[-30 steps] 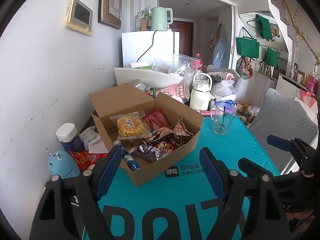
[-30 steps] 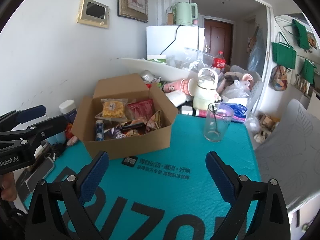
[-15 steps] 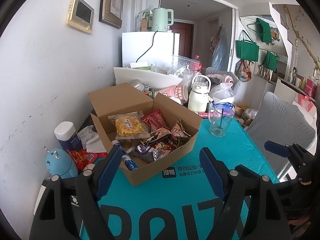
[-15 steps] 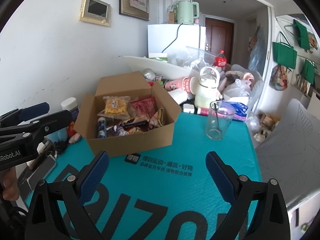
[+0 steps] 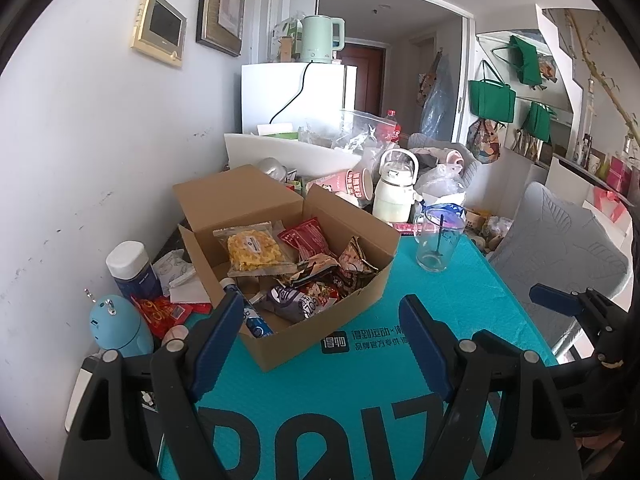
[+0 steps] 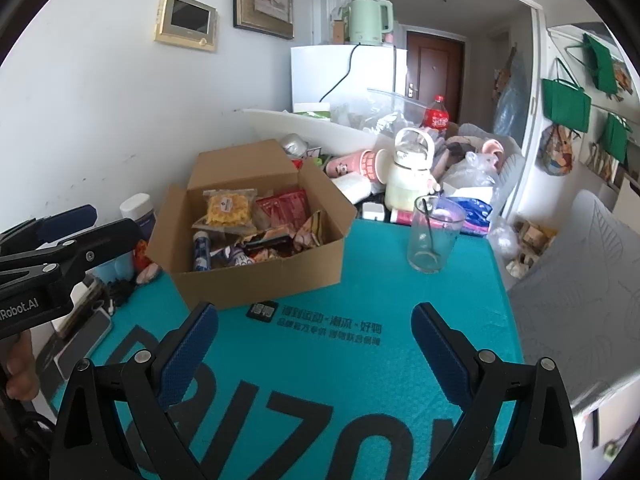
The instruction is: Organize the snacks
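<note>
The cardboard box (image 5: pixel 320 304) sits open on the teal mat (image 5: pixel 360 420) that covers my table, and it is the landmark for everything here. Inside it lie the snacks: a clear bag of yellow pieces (image 5: pixel 256 250) toward the back flap, a red packet (image 5: pixel 306 238) beside it, a purple packet (image 5: pixel 294 300) near the front wall and a blue tube (image 5: pixel 250 318) in the front left corner. To the box's right stands a clear glass cup (image 5: pixel 436 244) with a dark stirrer in it; behind that, a cream jug (image 5: pixel 394 196). My left gripper (image 5: pixel 320 340) hangs just short of the box's front wall, jaws wide apart with nothing in them; my right gripper (image 6: pixel 314 344) is over the mat before the box, jaws equally wide and empty. Only the left view shows the blue gadget (image 5: pixel 118 326) and white-capped jar (image 5: pixel 130 266) fully, left of the box; only the right view shows my thumb (image 6: pixel 20 368). Behind the box stands a white fridge (image 5: pixel 296 96).
</note>
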`<state>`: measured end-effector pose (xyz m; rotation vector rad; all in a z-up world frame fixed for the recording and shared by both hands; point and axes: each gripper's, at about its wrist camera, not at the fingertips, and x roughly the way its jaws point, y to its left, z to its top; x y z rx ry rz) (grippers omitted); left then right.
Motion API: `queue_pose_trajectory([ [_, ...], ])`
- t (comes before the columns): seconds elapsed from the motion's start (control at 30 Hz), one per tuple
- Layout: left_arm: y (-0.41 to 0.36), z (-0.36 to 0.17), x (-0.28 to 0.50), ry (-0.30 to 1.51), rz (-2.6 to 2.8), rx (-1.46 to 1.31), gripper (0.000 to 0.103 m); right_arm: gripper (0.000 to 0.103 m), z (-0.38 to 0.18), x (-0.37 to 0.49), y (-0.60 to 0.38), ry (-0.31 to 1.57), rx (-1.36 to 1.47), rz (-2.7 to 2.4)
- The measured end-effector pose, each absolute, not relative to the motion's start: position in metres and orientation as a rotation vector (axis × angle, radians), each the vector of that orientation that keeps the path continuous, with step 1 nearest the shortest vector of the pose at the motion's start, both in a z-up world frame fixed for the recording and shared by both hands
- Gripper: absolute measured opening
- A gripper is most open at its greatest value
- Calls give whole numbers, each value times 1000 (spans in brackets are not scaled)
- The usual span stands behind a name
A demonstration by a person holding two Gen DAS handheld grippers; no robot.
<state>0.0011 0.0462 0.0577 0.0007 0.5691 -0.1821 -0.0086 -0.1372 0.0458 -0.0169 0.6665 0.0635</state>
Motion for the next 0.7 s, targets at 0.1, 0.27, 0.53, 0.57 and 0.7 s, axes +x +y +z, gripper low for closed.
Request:
queue_pose_trajectory([
  [0.1,44,57,0,574,-188,-3,79,98,44,-9,-138,672,-14,64],
  [0.27,42,56,-2,576,-181,3,80,98,43,-9,-141,676,-6,62],
  [0.53,39,53,3,593,-179,4,79,99,40,-9,-145,677,-4,54],
  [0.57,39,52,3,593,-178,7,79,99,39,-9,-145,679,-6,49],
  [0.7,37,49,5,603,-182,11,79,99,37,-8,-147,685,-1,46],
])
